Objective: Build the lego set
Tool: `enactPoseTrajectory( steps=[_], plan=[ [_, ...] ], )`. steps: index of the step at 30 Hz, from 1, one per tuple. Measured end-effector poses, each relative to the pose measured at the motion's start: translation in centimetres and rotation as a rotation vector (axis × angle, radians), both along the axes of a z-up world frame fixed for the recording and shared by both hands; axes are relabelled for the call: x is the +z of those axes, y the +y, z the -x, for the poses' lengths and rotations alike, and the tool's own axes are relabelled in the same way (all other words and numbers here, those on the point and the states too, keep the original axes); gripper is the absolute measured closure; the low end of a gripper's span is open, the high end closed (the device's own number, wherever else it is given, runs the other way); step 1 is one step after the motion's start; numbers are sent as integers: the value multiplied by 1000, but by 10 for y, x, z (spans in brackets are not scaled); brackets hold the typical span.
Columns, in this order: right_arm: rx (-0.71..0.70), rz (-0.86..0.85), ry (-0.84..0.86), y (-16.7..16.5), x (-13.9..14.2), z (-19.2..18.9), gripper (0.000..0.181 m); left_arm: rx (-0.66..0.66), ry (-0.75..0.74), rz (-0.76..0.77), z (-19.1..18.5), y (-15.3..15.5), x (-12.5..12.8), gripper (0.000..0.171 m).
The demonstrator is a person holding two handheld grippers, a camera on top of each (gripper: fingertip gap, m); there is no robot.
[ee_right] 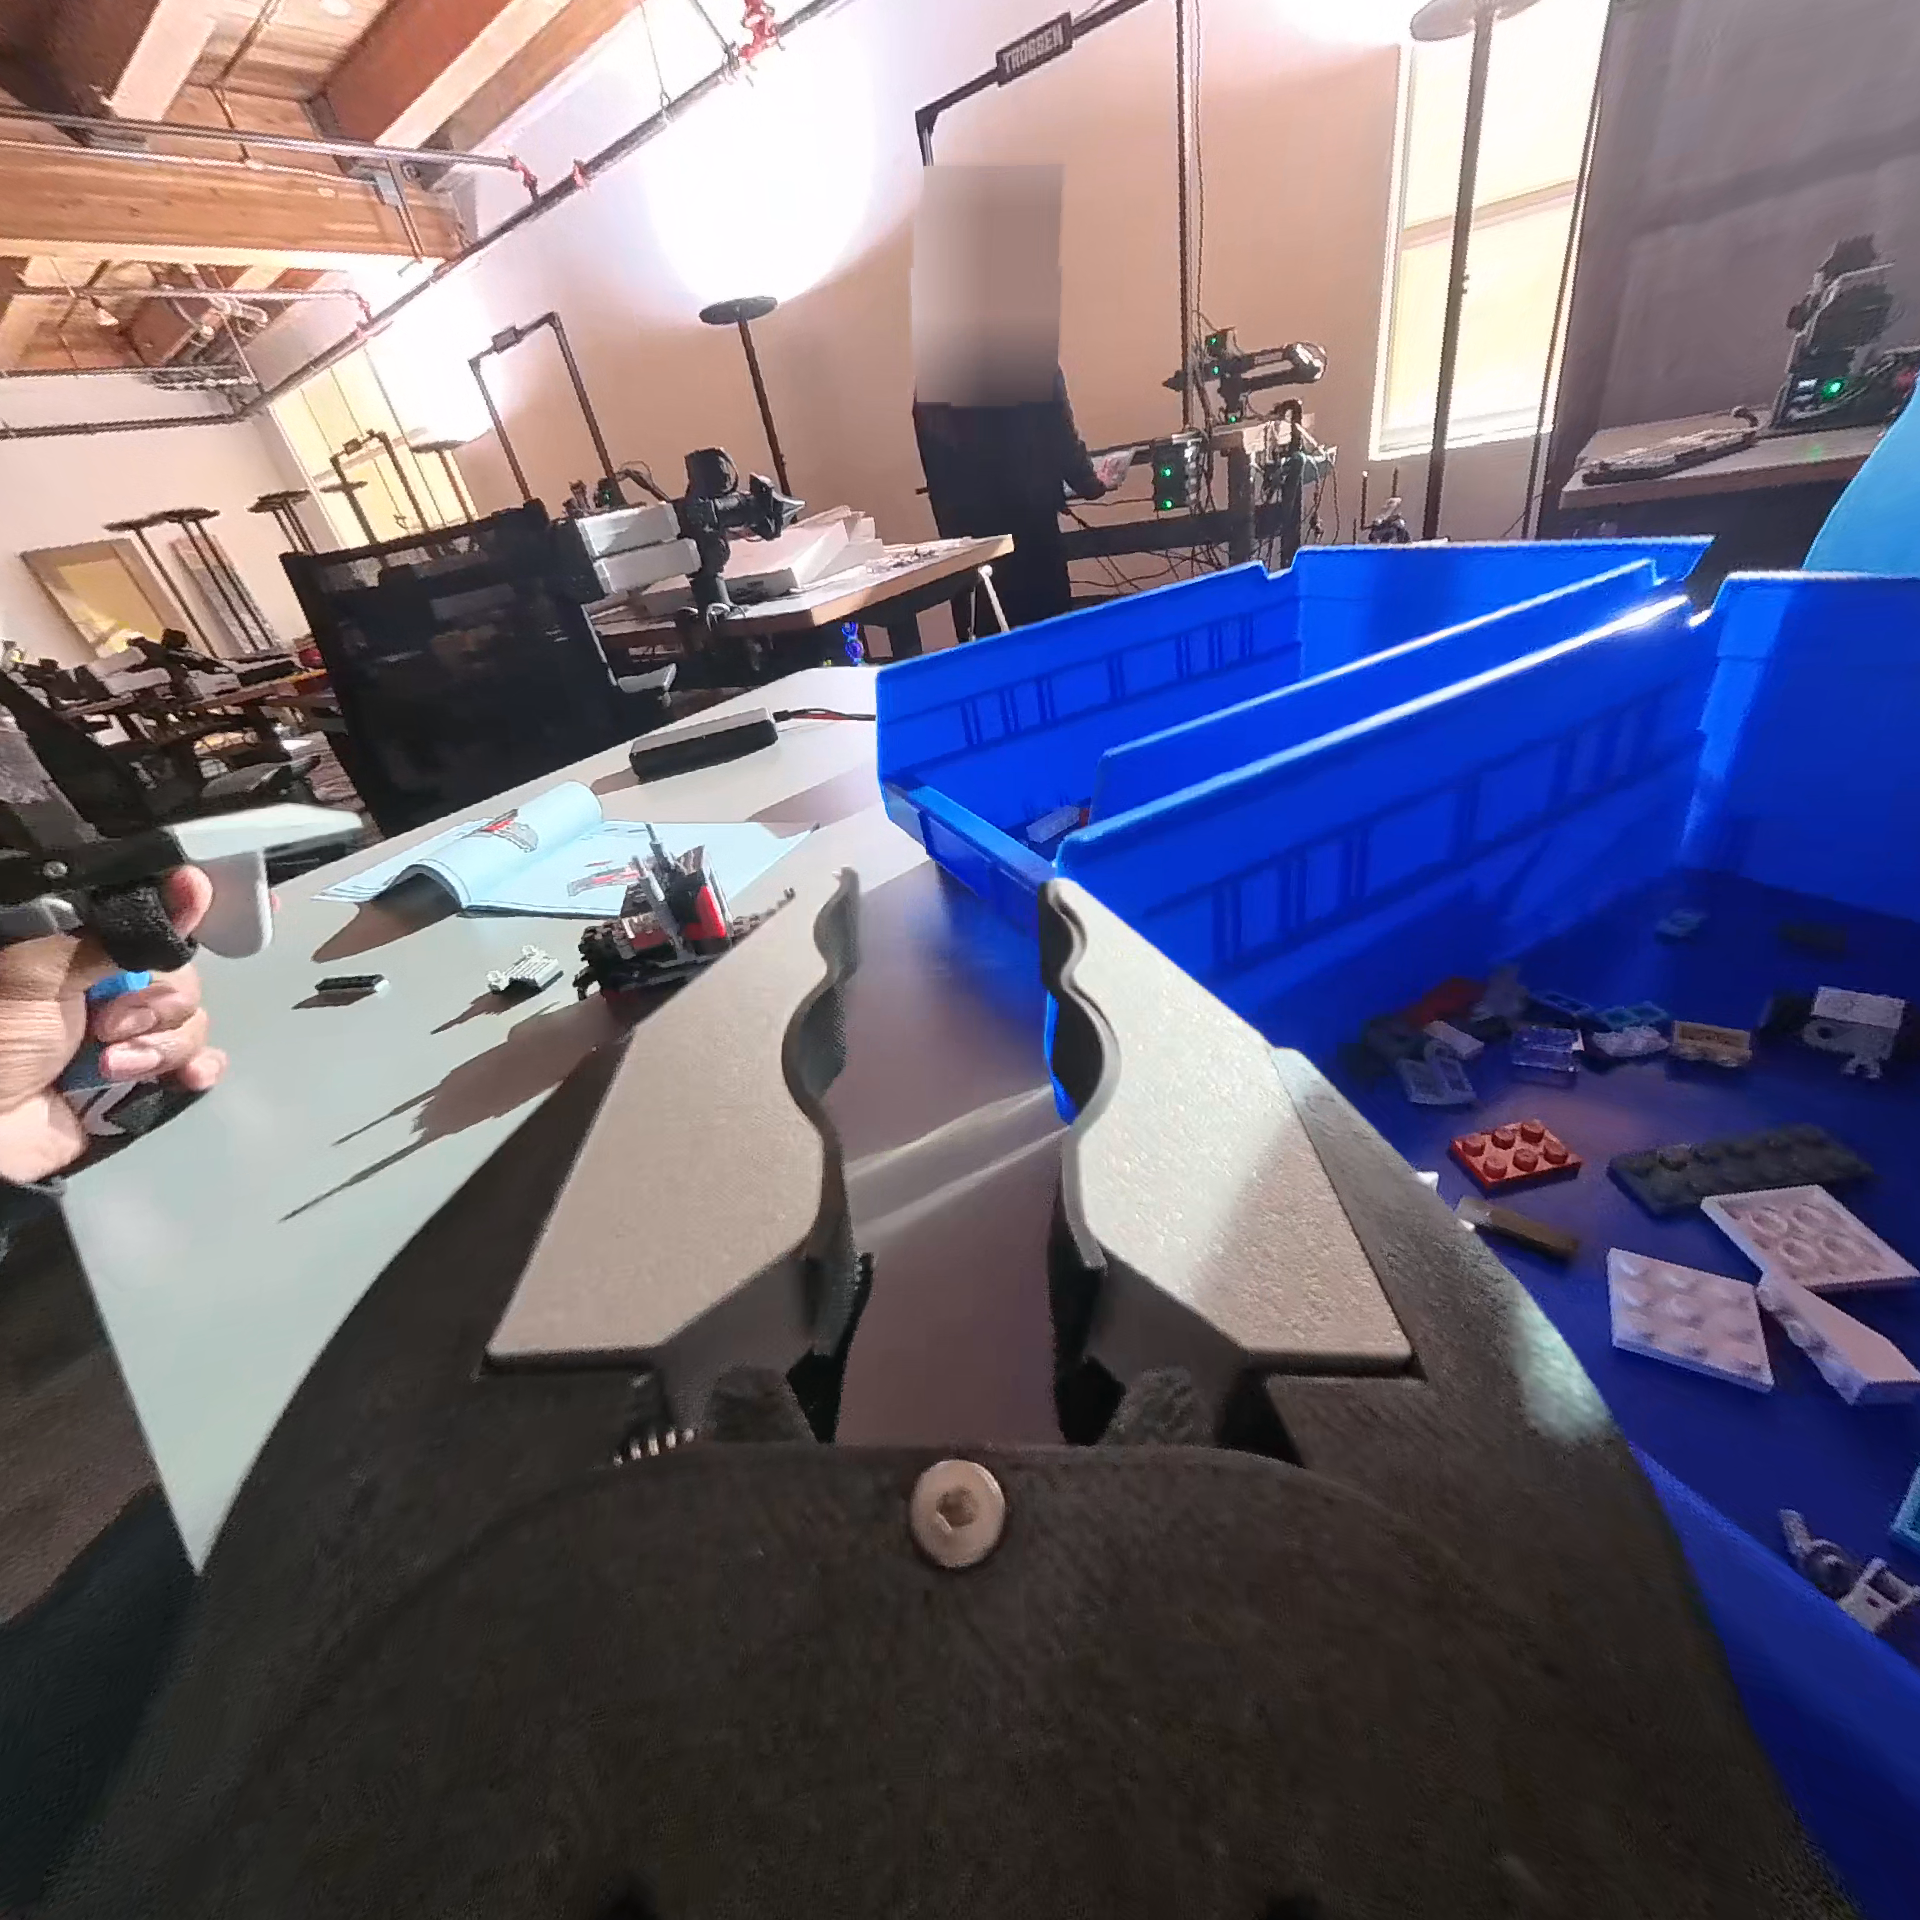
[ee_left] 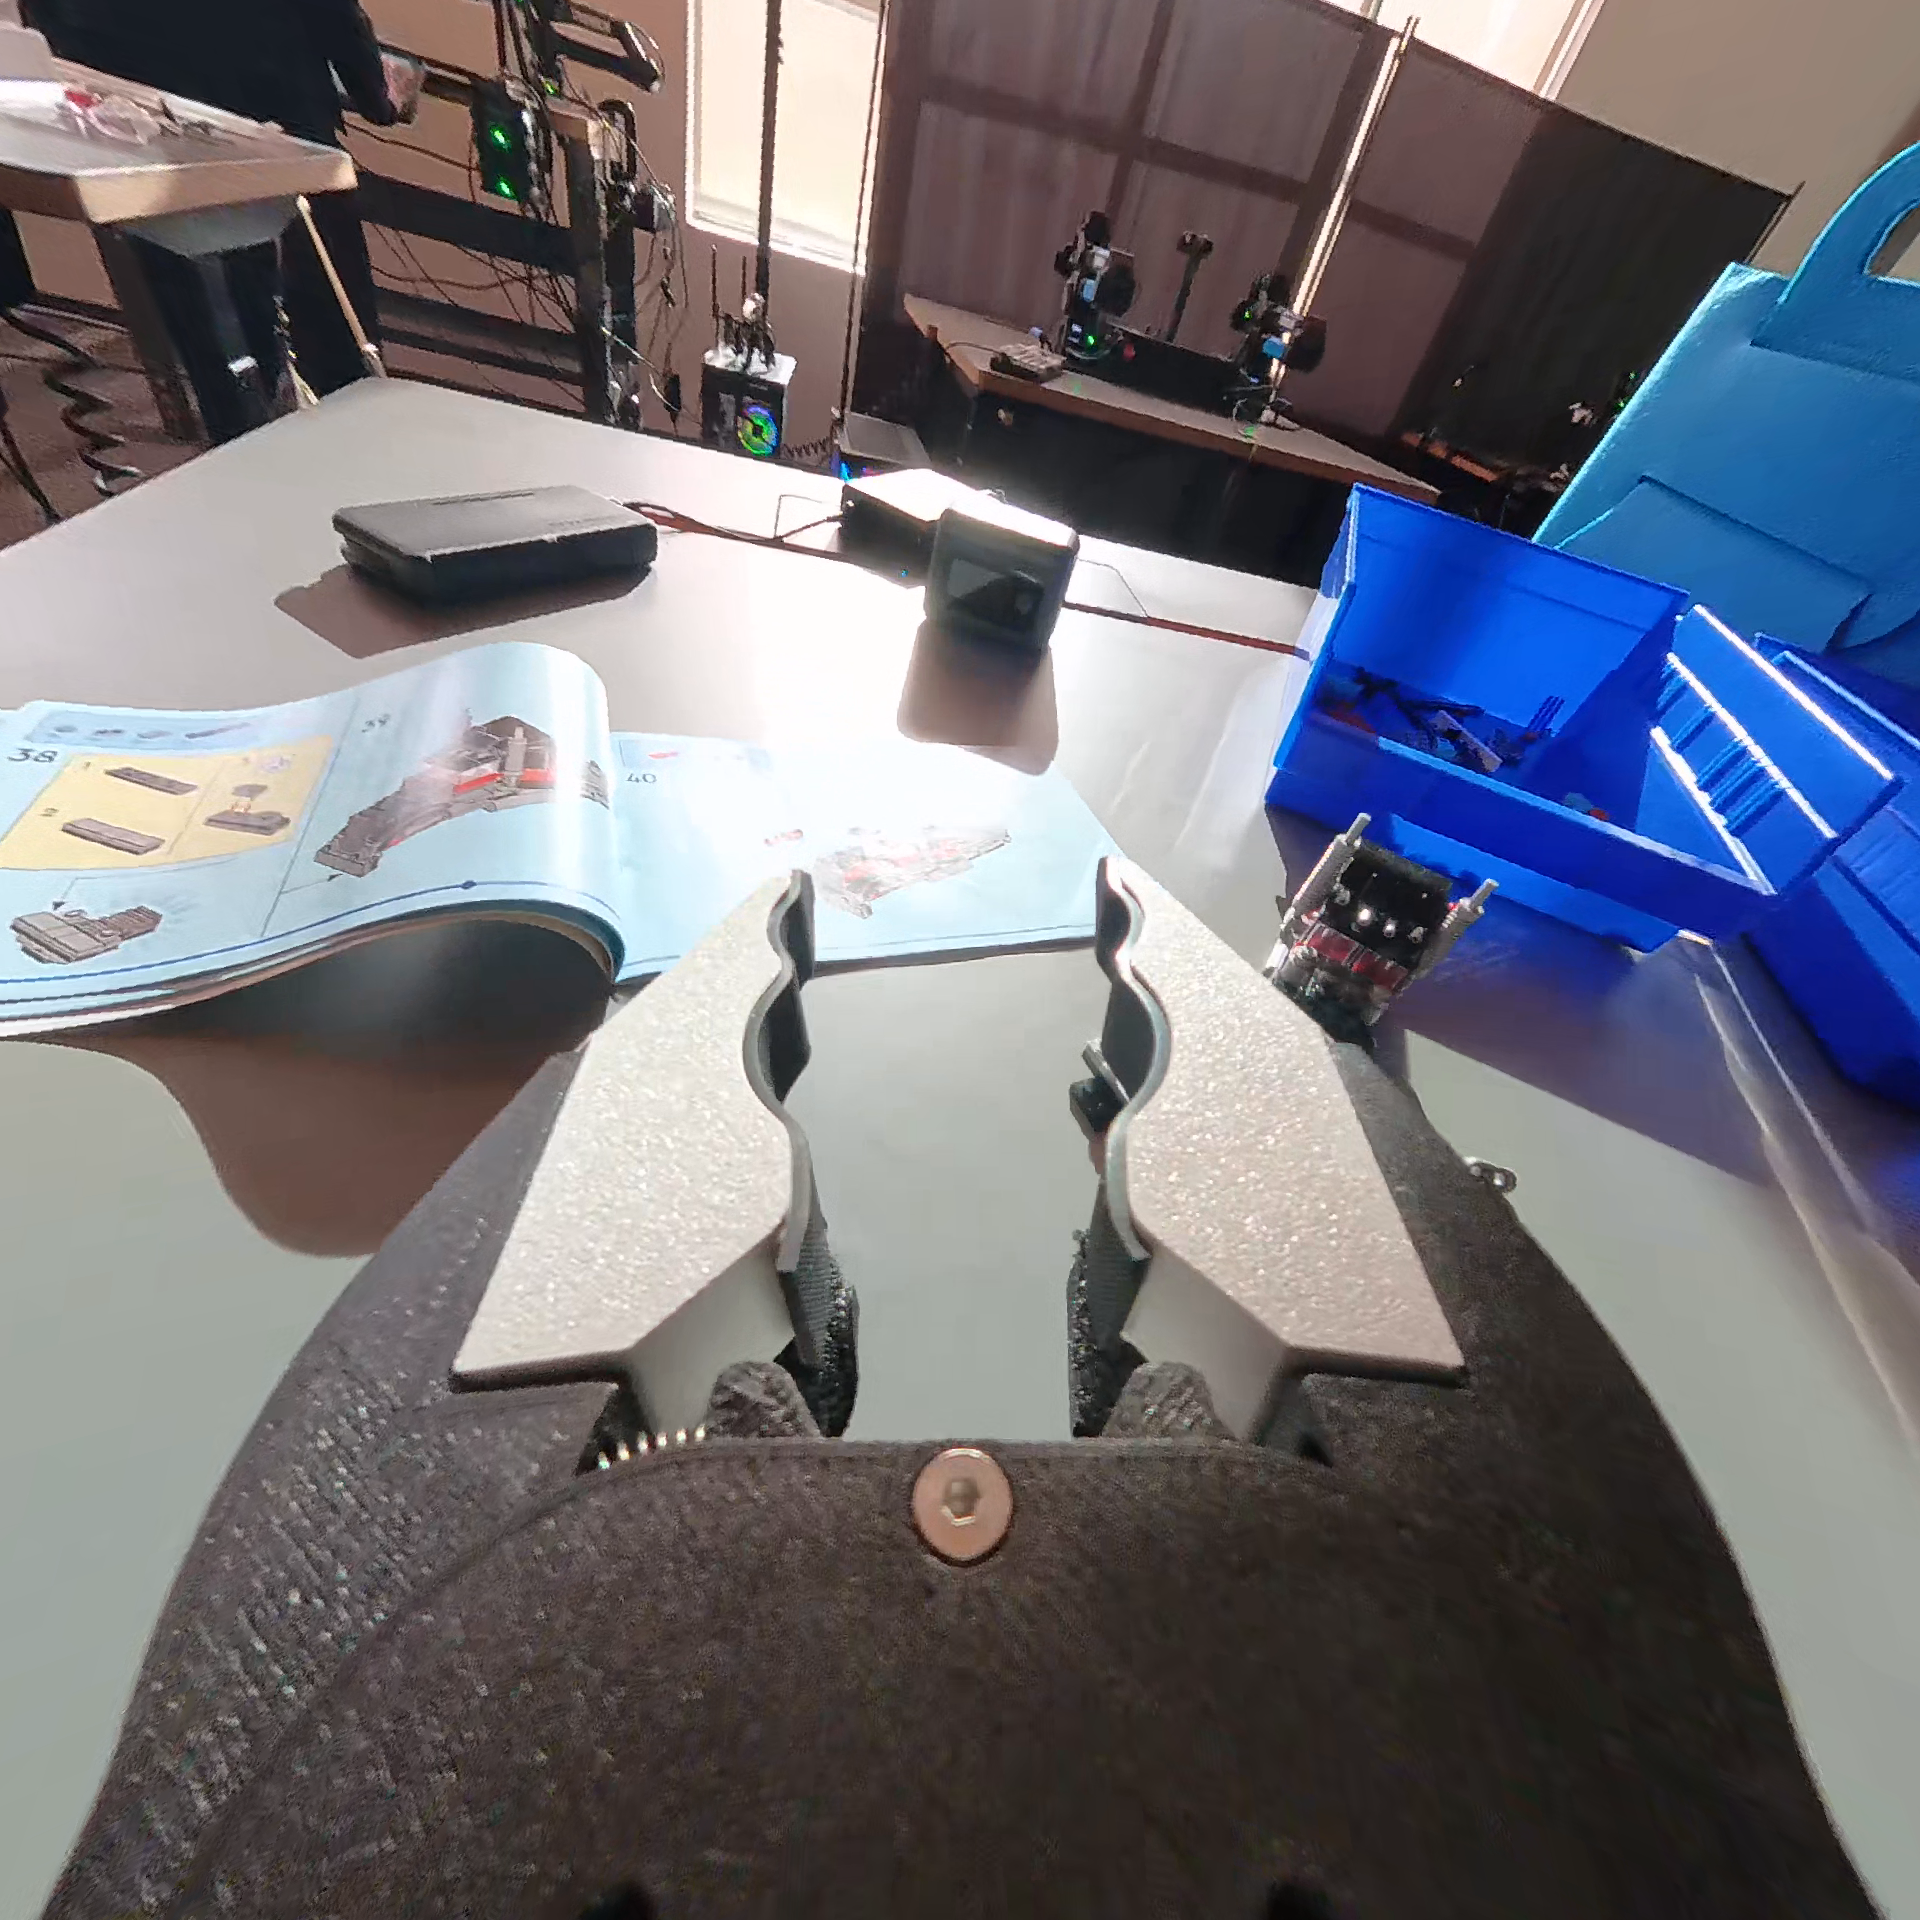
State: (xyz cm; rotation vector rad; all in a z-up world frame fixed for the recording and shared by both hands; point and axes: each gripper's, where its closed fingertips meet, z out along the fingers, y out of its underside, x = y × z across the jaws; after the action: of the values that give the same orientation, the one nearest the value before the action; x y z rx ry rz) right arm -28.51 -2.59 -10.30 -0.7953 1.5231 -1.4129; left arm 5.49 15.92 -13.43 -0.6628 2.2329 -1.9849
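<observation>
Hovering over the table [ee_left: 312,1299], we keep the left gripper [ee_left: 951,914] fingers wide and empty; the right gripper [ee_right: 951,914] fingers are likewise parted, holding nothing. Our half-built lego truck [ee_right: 665,925] sits beside the open instruction booklet [ee_left: 312,831], near blue bins [ee_right: 1299,748] of loose bricks [ee_right: 1517,1148].

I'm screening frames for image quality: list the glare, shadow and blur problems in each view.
Left wrist view: window glare whitens the right page of the instruction booklet and the table beyond it; blue bins smear at the right edge. Right wrist view: a bright lamp blows out the wall, long hard shadows stripe the table, edges look blurred.
</observation>
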Motion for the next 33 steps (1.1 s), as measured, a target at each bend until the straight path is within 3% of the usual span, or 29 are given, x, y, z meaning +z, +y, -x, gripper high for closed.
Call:
enactPoseTrajectory(
  steps=[12,33],
  plan=[
    [-11,-177,-59,-20,-11,8,140,12,47,-49,-7,-10,-11,127],
    [15,-193,-59,-17,-12,8,142,-33,58,-45,2,-10,-10,128]
  ],
)
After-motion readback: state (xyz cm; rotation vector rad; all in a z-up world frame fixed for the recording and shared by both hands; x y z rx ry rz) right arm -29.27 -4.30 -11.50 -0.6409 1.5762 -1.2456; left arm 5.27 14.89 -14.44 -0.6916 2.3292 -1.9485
